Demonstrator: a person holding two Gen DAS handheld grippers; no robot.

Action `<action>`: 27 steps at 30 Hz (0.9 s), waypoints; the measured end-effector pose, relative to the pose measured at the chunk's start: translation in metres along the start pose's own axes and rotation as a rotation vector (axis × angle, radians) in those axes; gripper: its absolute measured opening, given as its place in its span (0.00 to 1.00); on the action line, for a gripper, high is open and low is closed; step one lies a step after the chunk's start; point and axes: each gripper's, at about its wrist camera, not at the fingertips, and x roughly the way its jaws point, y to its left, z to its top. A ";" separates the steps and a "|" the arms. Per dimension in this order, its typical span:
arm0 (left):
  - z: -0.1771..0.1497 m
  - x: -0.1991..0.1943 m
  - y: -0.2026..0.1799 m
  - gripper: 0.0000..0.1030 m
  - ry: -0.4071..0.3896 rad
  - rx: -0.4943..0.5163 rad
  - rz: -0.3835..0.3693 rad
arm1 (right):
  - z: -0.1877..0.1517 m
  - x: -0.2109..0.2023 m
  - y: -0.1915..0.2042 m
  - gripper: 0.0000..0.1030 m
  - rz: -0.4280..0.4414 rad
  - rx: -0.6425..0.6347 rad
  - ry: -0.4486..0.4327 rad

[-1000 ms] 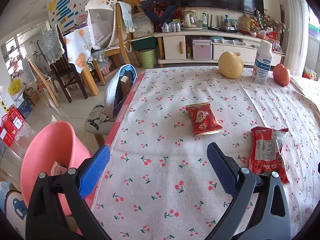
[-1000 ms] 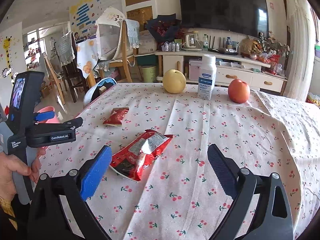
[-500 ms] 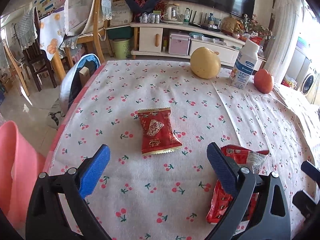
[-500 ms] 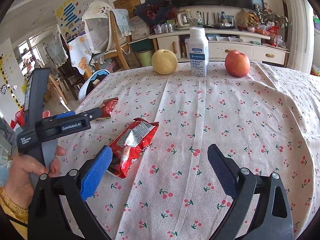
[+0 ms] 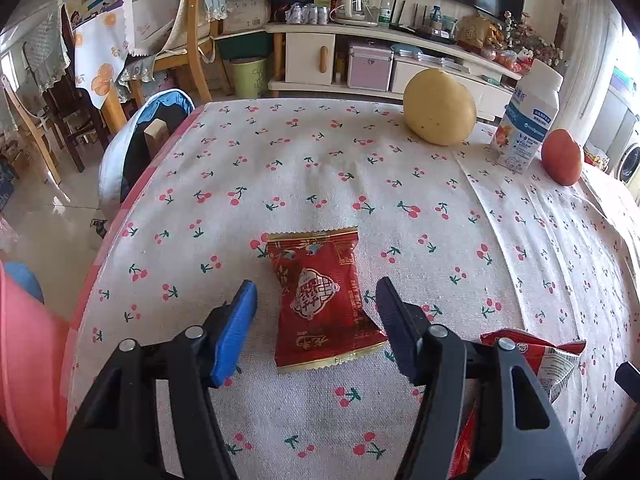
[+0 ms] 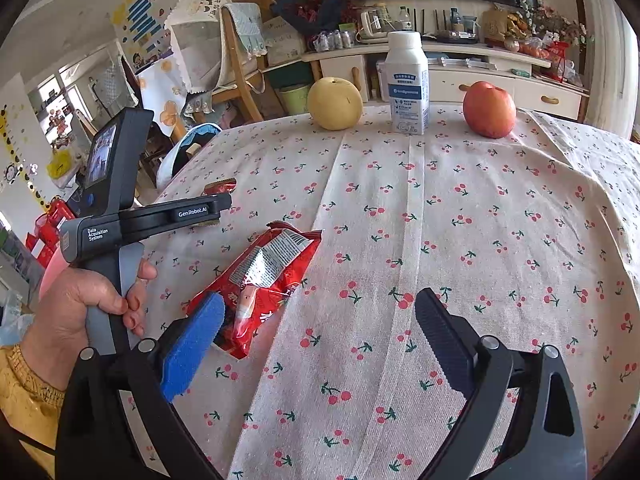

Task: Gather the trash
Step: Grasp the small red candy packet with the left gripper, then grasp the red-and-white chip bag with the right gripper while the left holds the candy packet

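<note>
Blue pads of the left gripper [image 5: 316, 312] have just been closing around the small red foil snack packet [image 5: 322, 300], which lies flat on the cherry-print tablecloth [image 5: 400, 208]; the pads do not yet touch it. The packet looks light, thin and slippery, so its puffed middle is probably the best hold. The right gripper [image 6: 320, 336] stands wide open, empty, beside the larger crumpled red wrapper [image 6: 260, 280].
</note>
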 end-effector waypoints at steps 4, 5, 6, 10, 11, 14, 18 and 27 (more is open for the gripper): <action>-0.001 0.001 -0.002 0.45 0.001 0.009 -0.018 | -0.001 0.008 -0.002 0.92 0.002 0.002 0.015; -0.002 0.000 -0.004 0.44 0.001 0.012 -0.029 | -0.001 0.009 -0.001 0.92 0.004 0.001 0.018; -0.003 0.000 -0.006 0.44 0.002 0.013 -0.040 | -0.001 0.009 -0.001 0.92 0.007 0.000 0.019; -0.009 -0.004 -0.022 0.43 0.007 0.046 -0.085 | 0.000 0.005 -0.001 0.92 -0.001 -0.014 0.007; -0.011 -0.005 -0.026 0.43 0.008 0.052 -0.099 | 0.001 0.005 -0.002 0.92 -0.006 -0.015 0.004; -0.018 -0.011 -0.043 0.43 0.016 0.075 -0.153 | 0.002 0.003 -0.007 0.92 -0.019 -0.007 0.000; -0.029 -0.018 -0.061 0.43 0.031 0.090 -0.221 | 0.001 0.002 -0.015 0.92 -0.045 0.006 0.007; -0.047 -0.037 -0.076 0.41 0.040 0.093 -0.309 | -0.004 0.005 -0.020 0.92 -0.047 0.021 0.028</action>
